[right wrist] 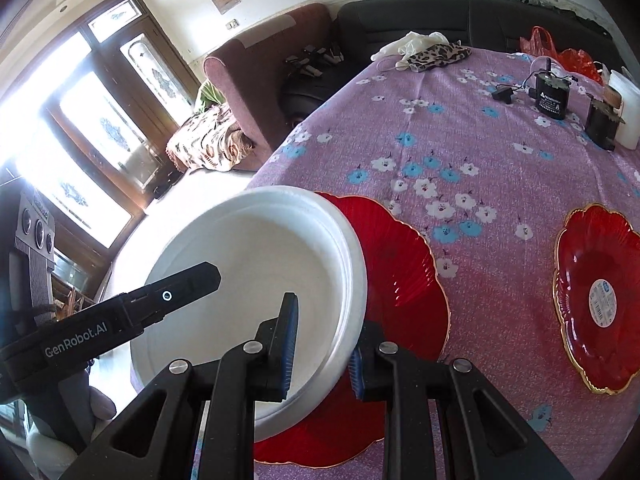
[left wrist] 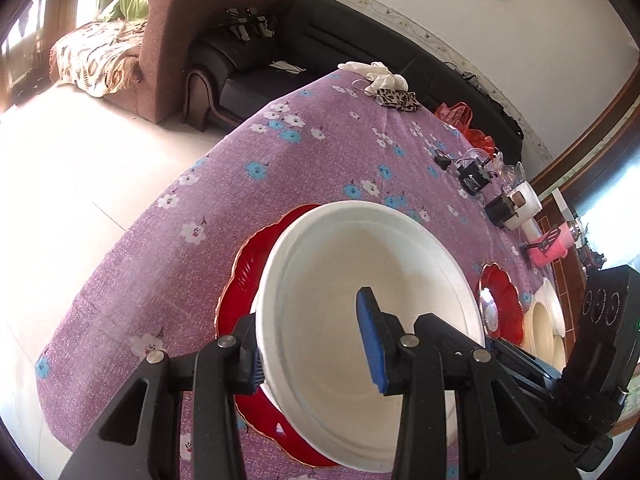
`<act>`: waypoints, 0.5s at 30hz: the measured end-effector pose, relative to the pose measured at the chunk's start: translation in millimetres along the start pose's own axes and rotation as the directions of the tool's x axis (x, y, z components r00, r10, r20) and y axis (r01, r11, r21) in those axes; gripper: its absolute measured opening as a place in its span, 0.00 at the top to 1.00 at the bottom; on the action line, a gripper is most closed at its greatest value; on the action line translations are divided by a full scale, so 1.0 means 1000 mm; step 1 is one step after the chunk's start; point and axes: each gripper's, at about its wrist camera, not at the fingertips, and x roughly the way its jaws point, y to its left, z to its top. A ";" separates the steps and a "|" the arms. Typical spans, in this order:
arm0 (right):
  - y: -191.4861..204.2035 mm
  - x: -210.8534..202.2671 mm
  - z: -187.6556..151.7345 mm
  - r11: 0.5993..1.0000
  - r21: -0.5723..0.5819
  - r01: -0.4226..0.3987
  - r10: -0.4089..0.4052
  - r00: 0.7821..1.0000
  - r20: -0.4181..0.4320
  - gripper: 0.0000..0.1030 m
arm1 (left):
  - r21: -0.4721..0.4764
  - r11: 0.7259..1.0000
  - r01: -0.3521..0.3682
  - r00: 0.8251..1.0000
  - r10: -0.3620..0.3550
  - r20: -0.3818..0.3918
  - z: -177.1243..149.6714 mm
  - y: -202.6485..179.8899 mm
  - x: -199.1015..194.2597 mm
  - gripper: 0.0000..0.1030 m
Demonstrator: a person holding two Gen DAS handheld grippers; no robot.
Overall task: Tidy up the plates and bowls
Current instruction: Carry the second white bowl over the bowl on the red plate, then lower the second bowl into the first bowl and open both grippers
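A white bowl point(left wrist: 352, 280) point(right wrist: 256, 256) is held tilted over a red scalloped plate point(left wrist: 244, 264) point(right wrist: 400, 264) on the purple flowered tablecloth point(left wrist: 280, 160). My left gripper point(left wrist: 316, 340) is shut on the bowl's rim, one finger inside and one outside. My right gripper point(right wrist: 320, 344) is shut on the rim's other side in the same way. A second red plate point(left wrist: 500, 300) point(right wrist: 600, 292) lies to the right. Cream bowls point(left wrist: 548, 324) stand beyond it in the left wrist view.
At the table's far side lie a black adapter point(right wrist: 552, 96), white containers point(right wrist: 628, 112), a red bag point(left wrist: 460, 116), white gloves point(left wrist: 376, 74) and a leopard cloth point(right wrist: 436, 56). Sofas point(left wrist: 320, 40) stand behind the table. The table's left edge drops to the floor.
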 end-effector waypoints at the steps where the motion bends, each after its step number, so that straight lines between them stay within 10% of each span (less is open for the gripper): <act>1: 0.000 0.001 0.000 1.000 -0.001 0.000 0.000 1.000 -0.001 0.75 | 0.004 1.000 -0.013 1.000 0.013 0.005 -0.001 0.000 0.001 0.63; 5: 0.000 0.006 -0.002 1.000 -0.006 0.008 -0.008 1.000 0.015 0.71 | 0.009 1.000 -0.014 1.000 0.014 0.012 -0.003 0.001 0.003 0.47; 9: 0.001 0.003 -0.003 0.999 -0.028 0.033 -0.031 0.998 0.061 0.37 | 0.023 1.000 -0.021 0.998 0.020 0.053 -0.004 -0.001 -0.004 0.39; 15: -0.010 -0.020 -0.005 0.999 -0.003 0.047 -0.046 0.989 0.138 0.37 | 0.016 0.999 -0.034 0.992 0.032 0.119 -0.009 0.000 -0.021 0.34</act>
